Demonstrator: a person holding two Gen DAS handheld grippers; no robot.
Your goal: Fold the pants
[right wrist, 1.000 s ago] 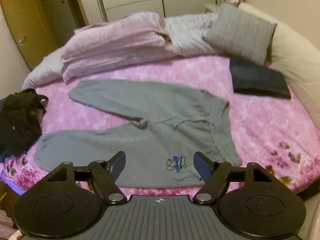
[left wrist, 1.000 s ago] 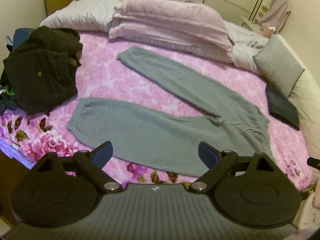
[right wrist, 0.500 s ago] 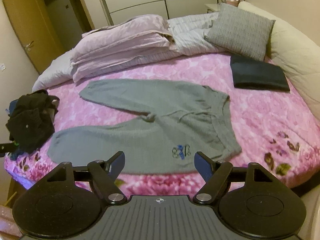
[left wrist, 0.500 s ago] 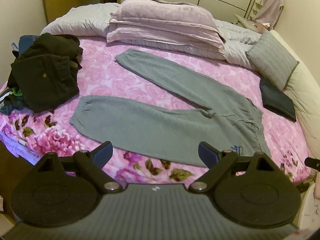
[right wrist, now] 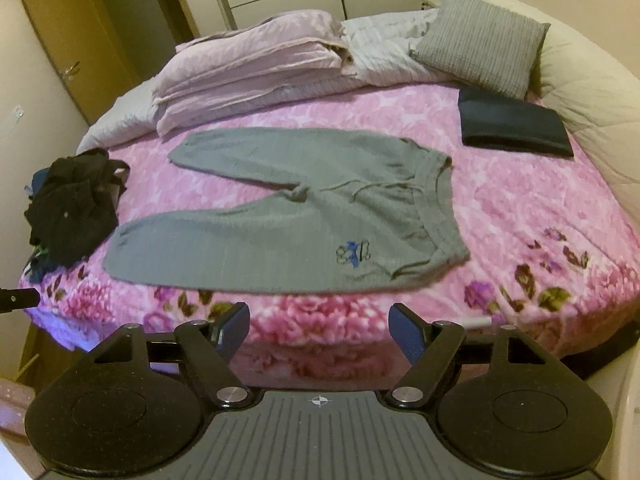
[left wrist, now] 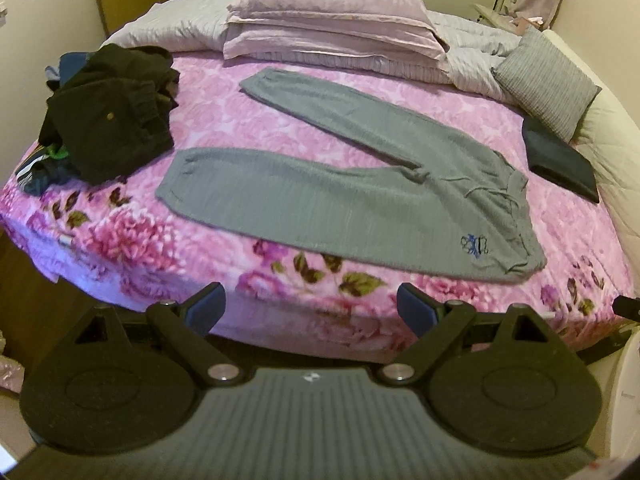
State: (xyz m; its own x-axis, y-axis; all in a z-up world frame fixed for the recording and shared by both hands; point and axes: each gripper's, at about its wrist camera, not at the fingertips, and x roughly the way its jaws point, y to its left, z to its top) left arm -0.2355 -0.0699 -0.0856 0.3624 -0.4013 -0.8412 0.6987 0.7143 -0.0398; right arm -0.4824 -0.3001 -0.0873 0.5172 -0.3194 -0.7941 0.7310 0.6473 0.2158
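Observation:
Grey sweatpants (left wrist: 352, 196) (right wrist: 280, 236) lie flat on the pink floral bedspread (left wrist: 248, 128) (right wrist: 520, 208), legs spread in a V toward the left, waistband at the right. A small blue emblem (right wrist: 352, 254) marks the hip of the near leg. My left gripper (left wrist: 312, 308) hangs open off the bed's front edge, short of the near leg, with nothing between its blue pads. My right gripper (right wrist: 320, 330) is open too, below the front edge and in line with the hip, holding nothing.
A heap of black clothes (left wrist: 108, 112) (right wrist: 72, 208) sits at the bed's left edge. A folded dark garment (left wrist: 560, 160) (right wrist: 512, 124) lies at the right beside a grey cushion (right wrist: 480, 40). Stacked lilac pillows (left wrist: 332, 28) and bedding fill the far side.
Both grippers have drawn back from the bed; the pants and bedspread now sit farther away and the bed's front edge shows. The pants have not moved. Both stay open.

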